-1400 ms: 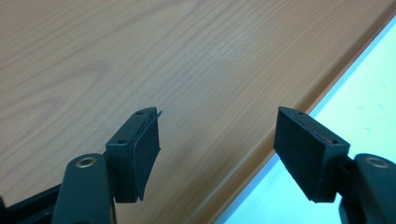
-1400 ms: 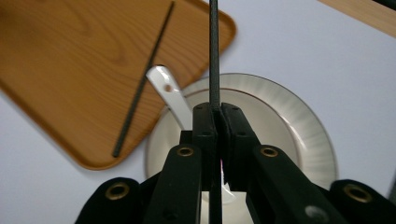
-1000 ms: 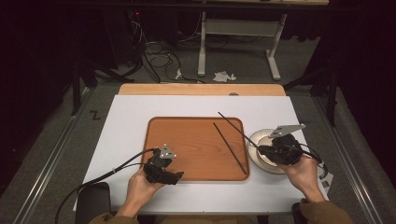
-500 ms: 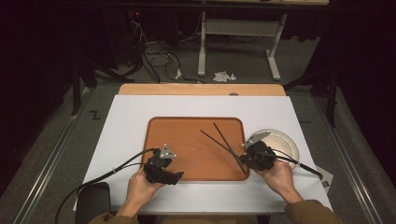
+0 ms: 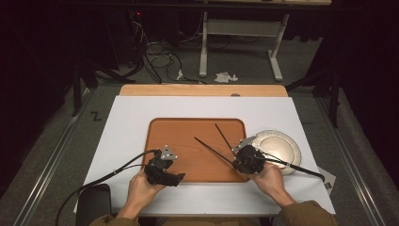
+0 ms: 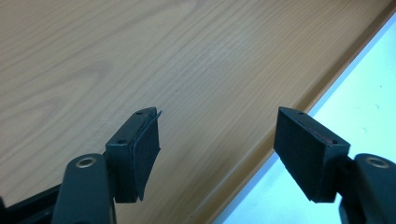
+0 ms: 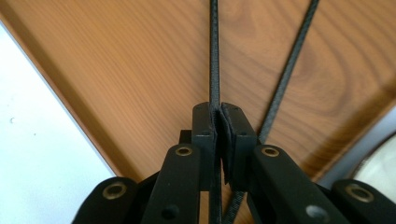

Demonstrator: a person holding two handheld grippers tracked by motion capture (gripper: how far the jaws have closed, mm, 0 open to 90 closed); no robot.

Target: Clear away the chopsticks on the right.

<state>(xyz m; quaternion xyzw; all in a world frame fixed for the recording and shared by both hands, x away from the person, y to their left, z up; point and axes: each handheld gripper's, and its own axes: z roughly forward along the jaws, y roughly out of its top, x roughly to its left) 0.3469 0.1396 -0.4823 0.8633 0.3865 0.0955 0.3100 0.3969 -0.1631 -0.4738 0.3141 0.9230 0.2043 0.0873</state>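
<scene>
Right gripper [image 7: 219,116], low and right of centre in the high view, has its jaws pinched on one black chopstick [image 7: 214,56]; a second chopstick [image 7: 289,70] runs just beside it over the wooden tray [image 5: 188,136]. Left gripper [image 6: 217,140] stands wide apart, holding nothing, above the tray's lower edge.

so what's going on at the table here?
A person works two handheld grippers over a wooden tray. The right gripper is shut on a pair of black chopsticks, whose tips fan out over the tray; at least one stick sits clamped between the pads, the other runs close beside. A pale plate sits just right of the tray. The left gripper hovers open and empty at the tray's near edge.
</scene>
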